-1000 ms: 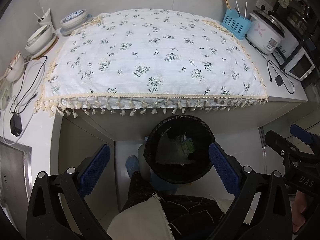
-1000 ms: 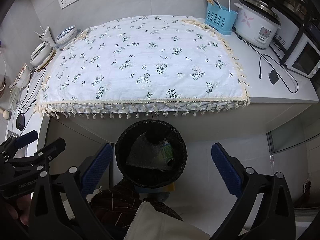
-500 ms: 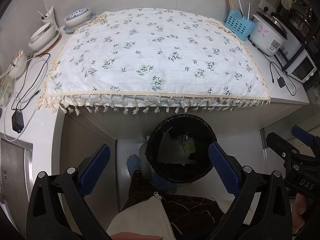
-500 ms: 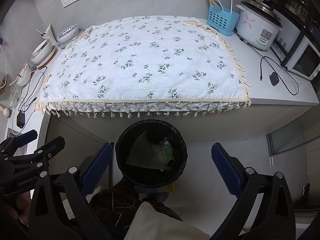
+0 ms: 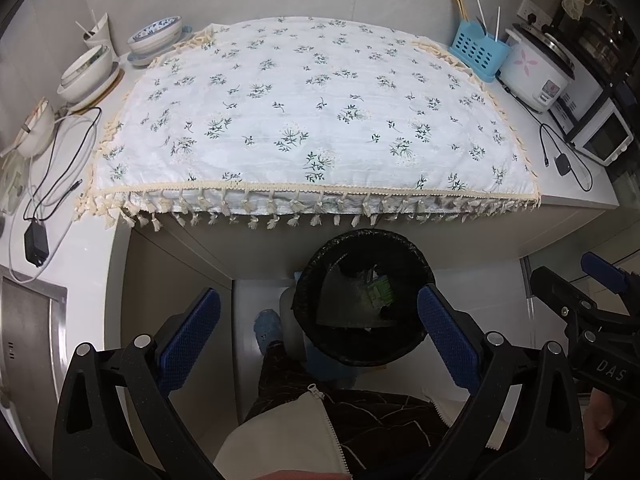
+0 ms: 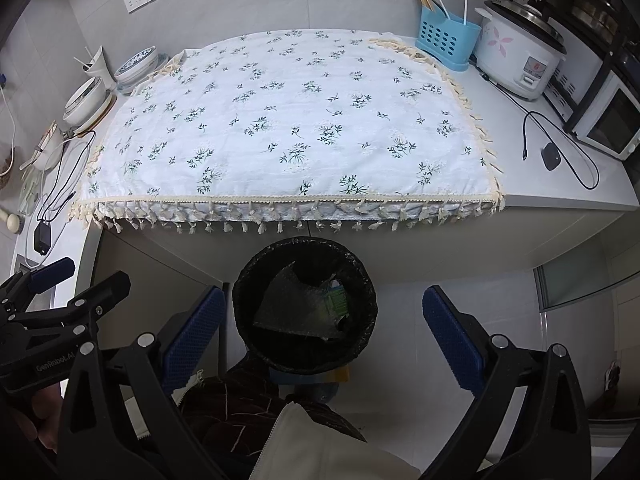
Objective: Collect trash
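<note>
A black-lined trash bin (image 5: 416,264) stands on the floor under the counter edge; it also shows in the right wrist view (image 6: 246,280). Inside it lie a grey bubble-wrap sheet (image 6: 292,304) and a green-printed wrapper (image 5: 378,291). My left gripper (image 5: 318,338) is open and empty, held above the bin. My right gripper (image 6: 324,336) is open and empty, also above the bin. The floral cloth (image 5: 312,120) on the counter carries no loose trash that I can see.
Bowls (image 5: 86,70) and a charger cable (image 5: 44,184) sit at the counter's left. A blue utensil holder (image 5: 478,54), a rice cooker (image 5: 536,76) and a toaster oven (image 5: 600,136) stand at the right. A steel sink (image 5: 24,340) is at the left front.
Both grippers have drawn slightly back and up, so the counter and cloth look a little further away. Both stay open and empty. The bin's contents are unchanged.
</note>
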The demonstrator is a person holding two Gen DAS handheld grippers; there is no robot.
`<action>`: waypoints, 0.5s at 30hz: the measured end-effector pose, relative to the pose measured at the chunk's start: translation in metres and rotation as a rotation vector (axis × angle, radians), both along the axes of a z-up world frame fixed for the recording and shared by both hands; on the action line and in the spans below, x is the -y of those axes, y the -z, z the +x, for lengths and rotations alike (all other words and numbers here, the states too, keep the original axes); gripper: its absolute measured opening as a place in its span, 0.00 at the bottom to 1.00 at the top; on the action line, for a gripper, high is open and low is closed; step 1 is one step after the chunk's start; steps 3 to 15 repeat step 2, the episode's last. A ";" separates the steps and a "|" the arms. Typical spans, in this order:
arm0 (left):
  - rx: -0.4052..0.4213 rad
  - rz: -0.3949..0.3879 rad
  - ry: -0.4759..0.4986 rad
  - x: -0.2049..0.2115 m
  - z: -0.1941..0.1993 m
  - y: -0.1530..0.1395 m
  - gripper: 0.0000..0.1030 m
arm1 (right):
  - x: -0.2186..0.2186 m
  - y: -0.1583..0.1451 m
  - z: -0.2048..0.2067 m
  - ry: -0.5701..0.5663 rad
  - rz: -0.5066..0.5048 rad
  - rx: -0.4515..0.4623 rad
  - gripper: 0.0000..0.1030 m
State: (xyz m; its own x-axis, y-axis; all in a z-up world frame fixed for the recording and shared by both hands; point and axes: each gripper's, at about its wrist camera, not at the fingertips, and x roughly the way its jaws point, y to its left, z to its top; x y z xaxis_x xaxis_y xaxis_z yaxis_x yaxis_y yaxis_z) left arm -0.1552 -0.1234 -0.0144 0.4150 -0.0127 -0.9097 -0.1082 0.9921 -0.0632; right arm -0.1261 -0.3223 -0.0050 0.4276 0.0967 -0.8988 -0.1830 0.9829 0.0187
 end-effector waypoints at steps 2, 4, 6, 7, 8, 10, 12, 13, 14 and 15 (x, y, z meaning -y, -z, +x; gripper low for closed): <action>0.000 0.001 -0.006 -0.002 0.000 0.000 0.94 | 0.000 0.000 0.000 0.001 0.000 -0.001 0.92; 0.000 0.001 -0.006 -0.002 0.000 0.000 0.94 | 0.000 0.000 0.000 0.001 0.000 -0.001 0.92; 0.000 0.001 -0.006 -0.002 0.000 0.000 0.94 | 0.000 0.000 0.000 0.001 0.000 -0.001 0.92; 0.000 0.001 -0.006 -0.002 0.000 0.000 0.94 | 0.000 0.000 0.000 0.001 0.000 -0.001 0.92; 0.000 0.001 -0.006 -0.002 0.000 0.000 0.94 | 0.000 0.000 0.000 0.001 0.000 -0.001 0.92; 0.000 0.001 -0.006 -0.002 0.000 0.000 0.94 | 0.000 0.000 0.000 0.001 0.000 -0.001 0.92; 0.000 0.001 -0.006 -0.002 0.000 0.000 0.94 | 0.000 0.000 0.000 0.001 0.000 -0.001 0.92; 0.000 0.001 -0.006 -0.002 0.000 0.000 0.94 | 0.000 0.000 0.000 0.001 0.000 -0.001 0.92; 0.000 0.001 -0.006 -0.002 0.000 0.000 0.94 | 0.000 0.000 0.000 0.001 0.000 -0.001 0.92; 0.000 0.001 -0.006 -0.002 0.000 0.000 0.94 | 0.000 0.000 0.000 0.001 0.000 -0.001 0.92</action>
